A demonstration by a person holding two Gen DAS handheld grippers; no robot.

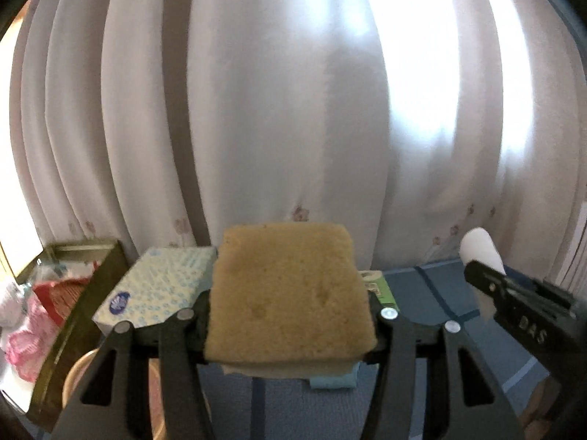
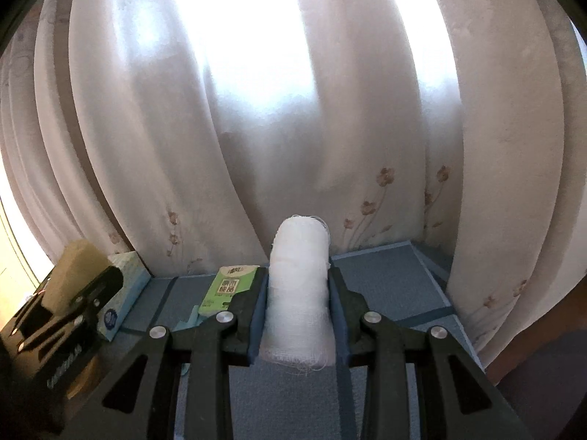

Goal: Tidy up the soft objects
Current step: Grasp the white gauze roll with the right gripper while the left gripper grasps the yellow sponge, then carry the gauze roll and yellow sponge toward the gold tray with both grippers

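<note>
Curtained backdrop. Green tin holds blurred packets. Left gripper clamps sponge; right gripper clamps gauze roll.

1. The sponge, centre of the left wrist view, looks porous and rough, a matt yellow-tan foam; a paler layer shows under its near edge.
2. The gauze roll, centre of the right wrist view, is white open-weave cloth, matt, with loose threads at its ends.
3. The left gripper and right gripper look like matt black plastic; their pivot pins shine like metal.
4. The tissue box, lower left, looks like printed paper card, faintly glossy.
5. The curtain is thin, sheer cloth, hanging in soft folds.
6. The tabletop carries a blue, matt, finely textured covering.
</note>
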